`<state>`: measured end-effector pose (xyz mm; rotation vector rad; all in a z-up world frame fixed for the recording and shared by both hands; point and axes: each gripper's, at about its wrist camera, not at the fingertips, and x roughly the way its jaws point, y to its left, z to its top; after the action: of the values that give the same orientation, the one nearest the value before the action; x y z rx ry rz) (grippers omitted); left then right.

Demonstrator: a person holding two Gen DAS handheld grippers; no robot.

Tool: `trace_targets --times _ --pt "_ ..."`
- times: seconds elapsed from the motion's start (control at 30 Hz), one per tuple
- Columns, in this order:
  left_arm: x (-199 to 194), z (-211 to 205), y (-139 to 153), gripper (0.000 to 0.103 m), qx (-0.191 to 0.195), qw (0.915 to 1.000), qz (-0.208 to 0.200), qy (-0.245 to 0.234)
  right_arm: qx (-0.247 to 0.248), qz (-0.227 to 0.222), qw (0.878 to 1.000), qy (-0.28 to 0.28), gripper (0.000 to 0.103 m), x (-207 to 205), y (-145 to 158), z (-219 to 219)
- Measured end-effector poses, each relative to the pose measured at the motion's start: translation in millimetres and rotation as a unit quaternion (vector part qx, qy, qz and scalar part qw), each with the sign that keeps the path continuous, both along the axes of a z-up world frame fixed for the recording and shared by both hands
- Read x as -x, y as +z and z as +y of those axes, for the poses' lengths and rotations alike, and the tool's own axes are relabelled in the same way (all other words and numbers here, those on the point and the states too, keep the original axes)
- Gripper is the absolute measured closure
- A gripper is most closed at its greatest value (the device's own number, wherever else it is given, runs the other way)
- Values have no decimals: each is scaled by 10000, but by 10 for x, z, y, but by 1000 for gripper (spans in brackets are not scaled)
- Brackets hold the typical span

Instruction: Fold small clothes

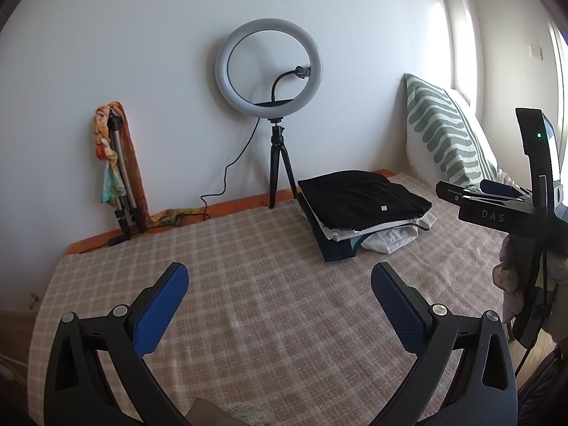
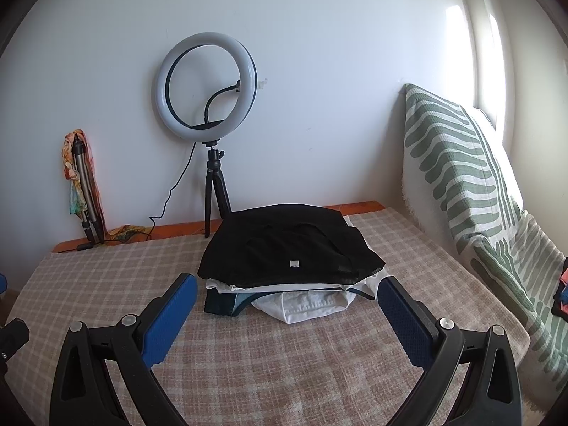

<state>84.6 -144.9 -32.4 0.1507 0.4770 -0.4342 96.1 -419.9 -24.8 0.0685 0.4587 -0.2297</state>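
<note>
Both tongs are spread wide and hold nothing: the left gripper (image 1: 279,278) hangs over bare checked cover (image 1: 248,319), well apart from the stack (image 1: 362,209), and the right gripper (image 2: 288,293) sits low with its fingertips just beside the stack's (image 2: 284,266) near edge, whether touching it I cannot tell. The clothes lie piled toward the far right of the bed: a black top (image 2: 287,245) folded flat on top, white pieces under it, a dark teal one (image 2: 222,303) at the bottom left, and a white garment (image 2: 305,305) bulging loose out of the front. By my reading the pile looks mostly folded, with that white garment the untidy part. The risk from here is in the reach: pushing the right fingers in at the level of the front edge could shove the whole pile back or slide the black top off the slippery-looking layers below. Closing on the white bulge alone and pulling could drag the layers above askew, since they rest on it. The ring light (image 2: 207,87) on its tripod stands just behind the pile, its cable (image 2: 170,191) trailing along the bed's edge, so a pile pushed backward could nudge a leg. The left gripper is too far off to steady anything
</note>
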Motion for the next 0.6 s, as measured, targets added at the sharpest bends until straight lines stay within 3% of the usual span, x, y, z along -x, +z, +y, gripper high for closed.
trace_targets --times 0.6 --pt "-15 -7 -14 1 -88 10000 21 11 -49 72 10000 -28 0 9 -57 -7"
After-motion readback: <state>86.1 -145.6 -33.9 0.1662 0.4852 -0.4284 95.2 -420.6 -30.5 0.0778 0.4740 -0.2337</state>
